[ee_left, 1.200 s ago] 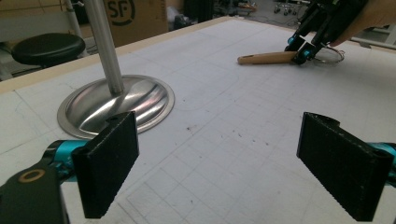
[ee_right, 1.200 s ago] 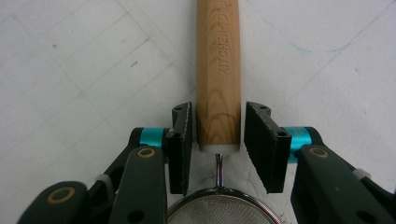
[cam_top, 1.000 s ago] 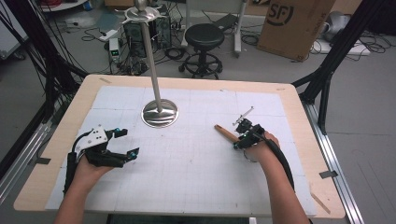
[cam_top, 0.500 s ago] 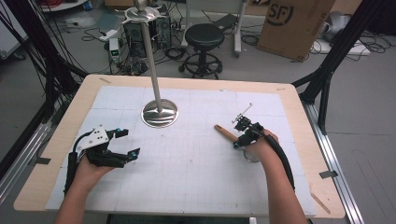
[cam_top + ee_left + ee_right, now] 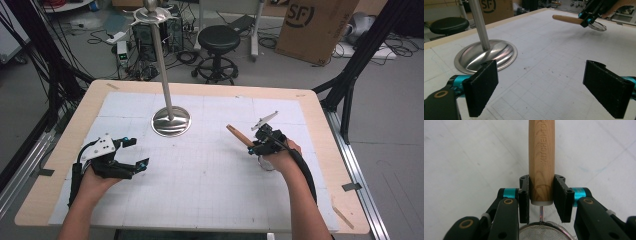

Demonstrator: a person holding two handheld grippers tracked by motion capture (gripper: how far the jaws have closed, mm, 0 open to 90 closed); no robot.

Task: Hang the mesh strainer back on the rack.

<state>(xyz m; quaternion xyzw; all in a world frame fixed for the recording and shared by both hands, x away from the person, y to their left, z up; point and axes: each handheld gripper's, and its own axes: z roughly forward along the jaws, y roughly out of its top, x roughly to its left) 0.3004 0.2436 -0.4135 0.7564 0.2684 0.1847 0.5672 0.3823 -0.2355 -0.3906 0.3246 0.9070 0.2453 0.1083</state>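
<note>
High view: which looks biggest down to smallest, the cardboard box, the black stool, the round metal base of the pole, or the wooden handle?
1. Cardboard box, though partly cut off at the top edge.
2. Black stool.
3. Round metal base.
4. Wooden handle, held in the right gripper.
The box and stool stand farther from the camera, so their true sizes are larger still.

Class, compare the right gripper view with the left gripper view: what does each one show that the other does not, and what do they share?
Right gripper view alone: the lettering KITCHEN TOO along the wooden handle, and the right gripper with its fingers pressed on either side of that handle, the wire stem running down to the mesh sieve bowl.

Left gripper view alone: the steel stand with its round base and pole, the black stool, the cardboard box, and the left gripper wide open with nothing between its fingers.

Both: the wooden handle clamped in the right gripper, the sieve bowl, and the white gridded mat.
</note>
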